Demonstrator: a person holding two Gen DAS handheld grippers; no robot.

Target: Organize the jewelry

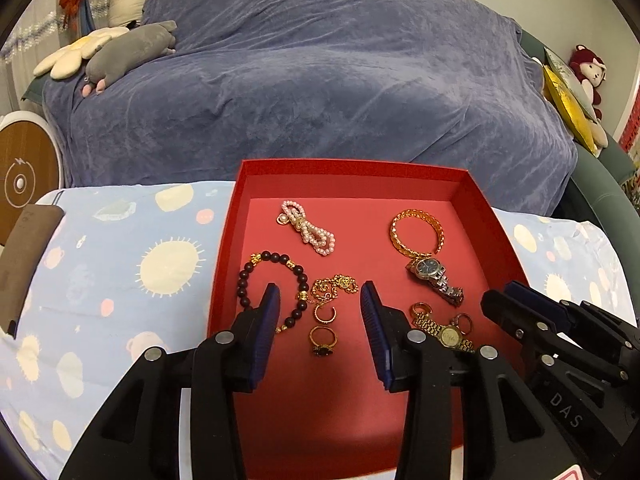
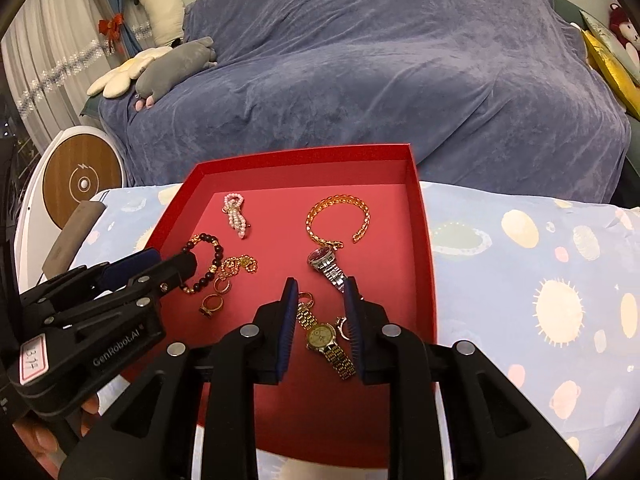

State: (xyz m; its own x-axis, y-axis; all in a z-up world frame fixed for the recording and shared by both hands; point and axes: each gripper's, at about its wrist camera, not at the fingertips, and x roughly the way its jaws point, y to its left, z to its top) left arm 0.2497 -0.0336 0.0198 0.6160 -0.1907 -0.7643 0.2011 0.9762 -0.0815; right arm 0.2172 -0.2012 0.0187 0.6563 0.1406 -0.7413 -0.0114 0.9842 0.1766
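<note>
Now our right claw (image 2: pixel 320 312) hovers apart over the gold watch (image 2: pixel 323 336) in the red box (image 2: pixel 424 240), our left claw (image 1: pixel 320 316) likewise apart, and closing may pinch the neighboring ring (image 2: pixel 342 325).

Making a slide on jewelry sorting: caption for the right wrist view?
Open right gripper poised over a gold-faced two-tone wristwatch in a shallow red cardboard tray.

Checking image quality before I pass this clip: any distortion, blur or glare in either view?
Left wrist: strong fisheye bending with dark corners; red box and rings sharp, no glare. Right wrist: same bending and vignette; gold watch sharp, only small glints on its metal.
</note>
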